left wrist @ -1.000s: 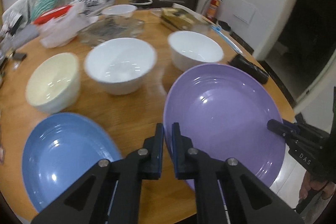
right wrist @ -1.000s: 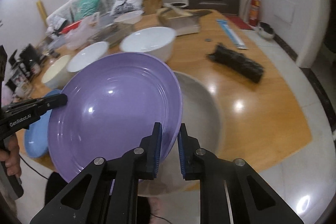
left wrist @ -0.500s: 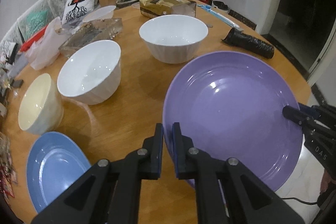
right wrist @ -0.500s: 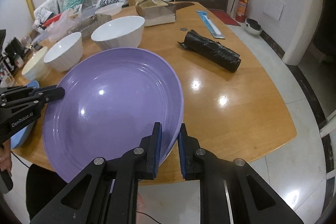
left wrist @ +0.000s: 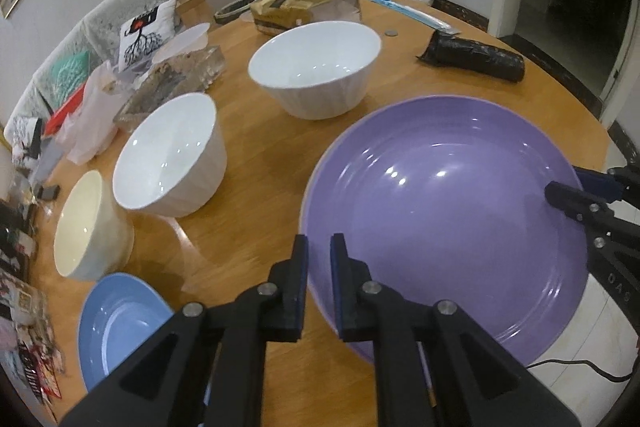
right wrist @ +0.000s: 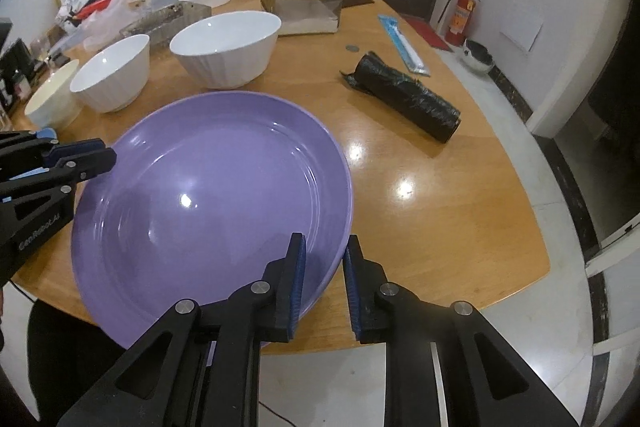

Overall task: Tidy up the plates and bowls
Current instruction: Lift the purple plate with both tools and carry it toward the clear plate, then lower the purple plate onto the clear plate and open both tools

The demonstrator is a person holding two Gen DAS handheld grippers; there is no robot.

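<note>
A large purple plate (left wrist: 448, 223) (right wrist: 212, 207) is held over the near edge of the wooden table (right wrist: 440, 211). My left gripper (left wrist: 319, 247) is shut on its left rim. My right gripper (right wrist: 323, 251) straddles its right rim with the jaws slightly parted, a gap showing by the right finger. Behind stand a large white bowl (left wrist: 316, 67) (right wrist: 226, 47), a smaller white bowl (left wrist: 172, 155) (right wrist: 112, 73) and a cream bowl (left wrist: 90, 227) (right wrist: 52, 99). A blue plate (left wrist: 120, 323) lies at the near left.
A black rolled bag (right wrist: 404, 95) (left wrist: 472, 57) lies on the right of the table. A tissue box (left wrist: 296, 7), a glass dish (left wrist: 176, 79), plastic bags (left wrist: 92, 107), a coin (right wrist: 352, 47) and a blue packet (right wrist: 404, 43) sit at the back. The floor (right wrist: 520, 347) lies beyond the table edge.
The purple plate has moved right and away from the grey dish it lay on, toward the near table edge. The right jaws have parted a little on the rim.
</note>
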